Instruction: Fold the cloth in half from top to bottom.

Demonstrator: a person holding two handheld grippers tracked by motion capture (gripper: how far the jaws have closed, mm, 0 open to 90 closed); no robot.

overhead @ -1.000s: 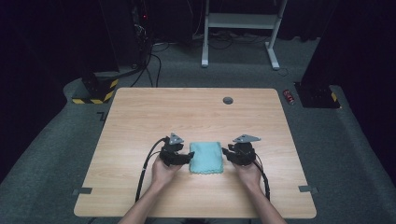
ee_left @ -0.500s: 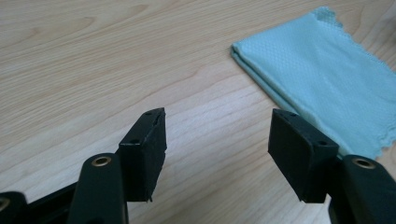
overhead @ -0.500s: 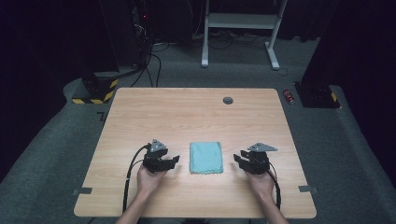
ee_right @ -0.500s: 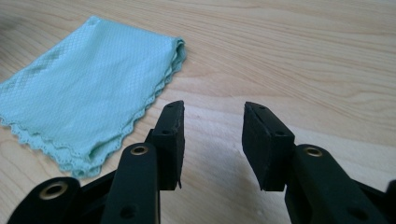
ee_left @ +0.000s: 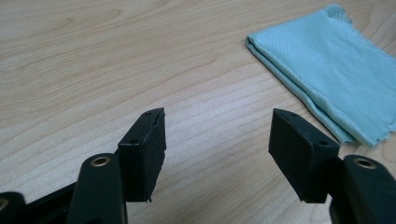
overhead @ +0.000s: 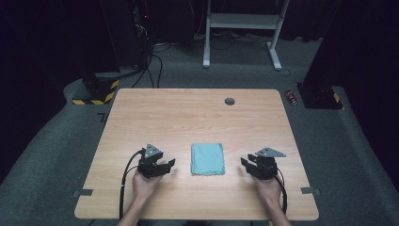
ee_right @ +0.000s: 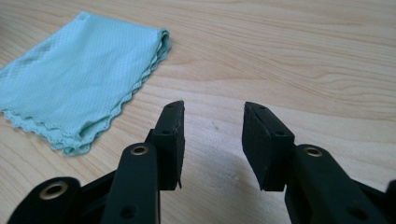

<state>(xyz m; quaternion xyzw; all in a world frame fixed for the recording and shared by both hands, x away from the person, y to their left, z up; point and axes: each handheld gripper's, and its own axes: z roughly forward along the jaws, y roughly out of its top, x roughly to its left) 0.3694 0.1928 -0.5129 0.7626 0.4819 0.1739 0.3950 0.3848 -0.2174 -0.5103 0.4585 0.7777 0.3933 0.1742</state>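
With both the left gripper (overhead: 167, 165) and right gripper (overhead: 246, 164) released and empty, the folded cloth (overhead: 207, 158) could be unfolded by a careless regrasp.

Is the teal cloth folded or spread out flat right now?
Folded. The teal cloth lies as a compact rectangle, and the left gripper view shows stacked layers along its edge. Neither pair of tongs touches it.
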